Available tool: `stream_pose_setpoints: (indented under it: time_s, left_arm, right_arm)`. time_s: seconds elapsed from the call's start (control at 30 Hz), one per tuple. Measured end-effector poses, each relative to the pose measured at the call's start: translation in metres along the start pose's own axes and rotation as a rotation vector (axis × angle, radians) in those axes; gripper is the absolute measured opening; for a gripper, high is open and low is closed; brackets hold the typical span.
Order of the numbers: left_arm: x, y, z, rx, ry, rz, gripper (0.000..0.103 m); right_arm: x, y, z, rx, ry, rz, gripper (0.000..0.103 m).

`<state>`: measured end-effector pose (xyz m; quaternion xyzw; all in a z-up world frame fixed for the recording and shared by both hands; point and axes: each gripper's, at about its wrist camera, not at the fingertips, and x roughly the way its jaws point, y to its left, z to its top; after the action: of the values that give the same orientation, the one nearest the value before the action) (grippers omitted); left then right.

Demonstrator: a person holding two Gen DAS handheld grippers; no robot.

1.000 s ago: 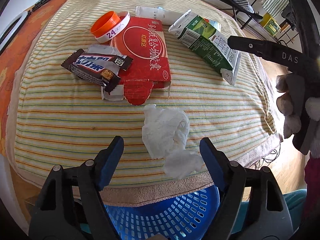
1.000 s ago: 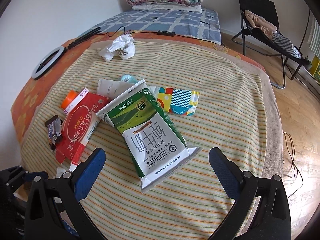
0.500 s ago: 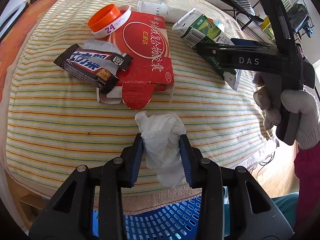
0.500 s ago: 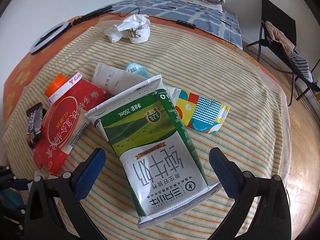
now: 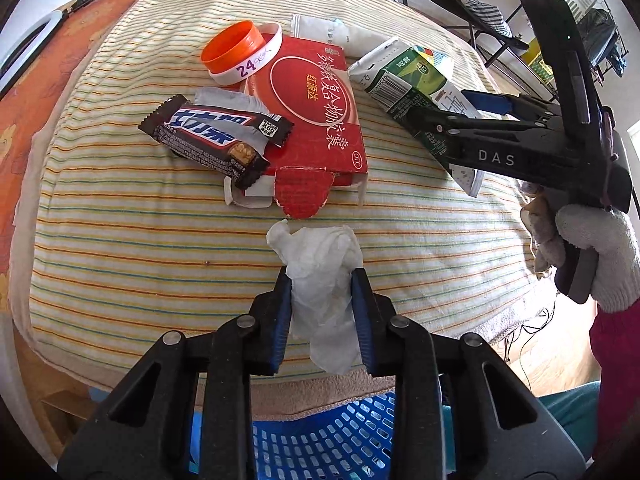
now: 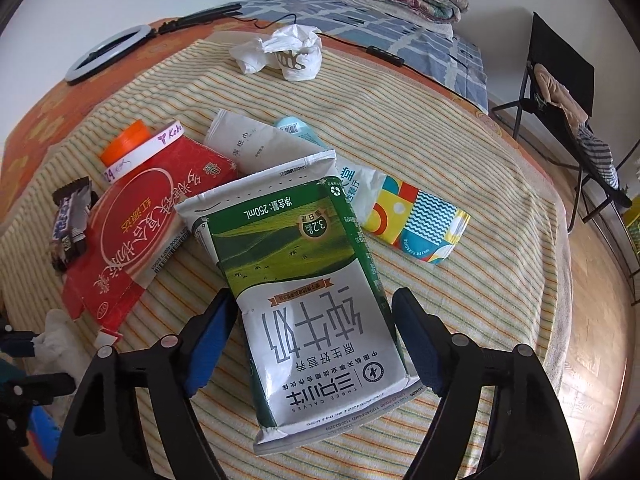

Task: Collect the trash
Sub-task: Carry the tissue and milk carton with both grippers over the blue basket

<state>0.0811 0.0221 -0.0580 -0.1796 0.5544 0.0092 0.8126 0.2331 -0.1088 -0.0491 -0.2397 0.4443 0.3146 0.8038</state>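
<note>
The left gripper (image 5: 322,300) is closing on a crumpled white tissue (image 5: 320,268), both blue pads already pressed into its sides; the blue basket (image 5: 320,432) lies directly beneath and behind it, so the drop is probably a short pull back. The right gripper (image 6: 312,344) straddles the green-and-white milk carton (image 6: 316,300) with jaws closing, pads just beside its long edges but apparently not yet biting. The carton's long axis runs along the fingers, away from the camera. Its print reads "THREE CALVES" and "250mL". Beyond lie a red box (image 6: 136,220), a Snickers-style wrapper (image 5: 216,140), and a white band marked "24" (image 5: 248,66) and "Kobe".
</note>
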Motion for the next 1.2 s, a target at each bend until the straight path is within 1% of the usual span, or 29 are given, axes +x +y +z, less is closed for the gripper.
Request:
stream_pose_setpoints:
  time_s: [0.27, 0.33, 0.37, 0.4, 0.43, 0.47, 0.53, 0.57, 0.6, 0.63, 0.67, 0.7, 0.73, 0.77, 0.8, 0.83, 0.9, 1.0, 1.07, 1.13, 1.17, 1.2]
  left_arm:
    - [-0.023, 0.009, -0.009, 0.007, -0.048, 0.009, 0.028]
    - [-0.029, 0.009, -0.012, 0.015, -0.065, 0.014, 0.028]
    - [-0.031, 0.007, -0.013, 0.02, -0.074, 0.018, 0.028]
    - [-0.034, 0.007, -0.014, 0.025, -0.083, 0.021, 0.028]
    - [-0.038, 0.007, -0.016, 0.03, -0.093, 0.024, 0.028]
    - [-0.041, 0.007, -0.017, 0.034, -0.101, 0.029, 0.028]
    - [-0.044, 0.007, -0.019, 0.037, -0.107, 0.033, 0.028]
    - [-0.043, 0.005, -0.019, 0.036, -0.107, 0.035, 0.028]
    - [-0.042, 0.004, -0.02, 0.034, -0.107, 0.037, 0.028]
    - [-0.042, 0.003, -0.02, 0.034, -0.107, 0.038, 0.028]
    - [-0.042, 0.002, -0.021, 0.034, -0.107, 0.038, 0.028]
    - [-0.044, 0.002, -0.022, 0.035, -0.109, 0.038, 0.028]
    - [-0.044, 0.0, -0.022, 0.035, -0.113, 0.038, 0.028]
    - [-0.045, -0.001, -0.022, 0.036, -0.116, 0.039, 0.028]
    - [-0.045, -0.002, -0.022, 0.038, -0.119, 0.04, 0.028]
    - [-0.045, -0.002, -0.022, 0.04, -0.121, 0.043, 0.028]
    - [-0.044, -0.001, -0.022, 0.038, -0.118, 0.049, 0.028]
    - [-0.041, 0.002, -0.022, 0.026, -0.104, 0.045, 0.028]
    - [-0.04, 0.003, -0.022, 0.024, -0.101, 0.047, 0.028]
    - [-0.039, 0.004, -0.022, 0.025, -0.099, 0.051, 0.028]
    - [-0.039, 0.004, -0.022, 0.023, -0.098, 0.049, 0.028]
    - [-0.039, 0.005, -0.022, 0.021, -0.098, 0.048, 0.028]
  right_arm:
    - [-0.029, -0.002, -0.009, 0.04, -0.051, -0.017, 0.072]
    - [-0.038, -0.006, -0.011, 0.069, -0.063, -0.013, 0.07]
    - [-0.042, -0.008, -0.012, 0.083, -0.07, -0.009, 0.066]
    - [-0.047, -0.009, -0.014, 0.095, -0.077, -0.005, 0.044]
    - [-0.053, -0.01, -0.017, 0.105, -0.085, 0.004, 0.012]
    - [-0.054, -0.011, -0.019, 0.115, -0.071, 0.009, 0.002]
    - [-0.057, -0.012, -0.024, 0.129, -0.073, -0.001, 0.002]
    - [-0.054, -0.012, -0.026, 0.126, -0.066, 0.016, 0.003]
    - [-0.049, -0.013, -0.027, 0.126, -0.047, 0.023, 0.006]
    - [-0.044, -0.014, -0.029, 0.136, -0.031, 0.001, 0.01]
    - [-0.042, -0.015, -0.031, 0.147, -0.022, -0.009, 0.023]
    - [-0.041, -0.017, -0.032, 0.153, -0.018, 0.013, 0.048]
    - [-0.04, -0.019, -0.032, 0.155, -0.018, 0.036, 0.061]
    - [-0.041, -0.02, -0.032, 0.158, -0.027, 0.027, 0.077]
    - [-0.041, -0.022, -0.031, 0.159, -0.035, 0.003, 0.083]
    - [-0.038, -0.022, -0.029, 0.156, -0.028, -0.009, 0.083]
    - [-0.026, -0.026, -0.027, 0.163, 0.019, 0.015, 0.083]
    - [-0.01, -0.034, -0.026, 0.215, 0.061, 0.038, 0.083]
    - [-0.001, -0.038, -0.024, 0.236, 0.081, 0.051, 0.083]
    - [0.004, -0.041, -0.024, 0.255, 0.083, 0.071, 0.083]
    - [0.006, -0.041, -0.025, 0.26, 0.086, 0.077, 0.081]
    - [0.006, -0.041, -0.025, 0.266, 0.084, 0.075, 0.075]
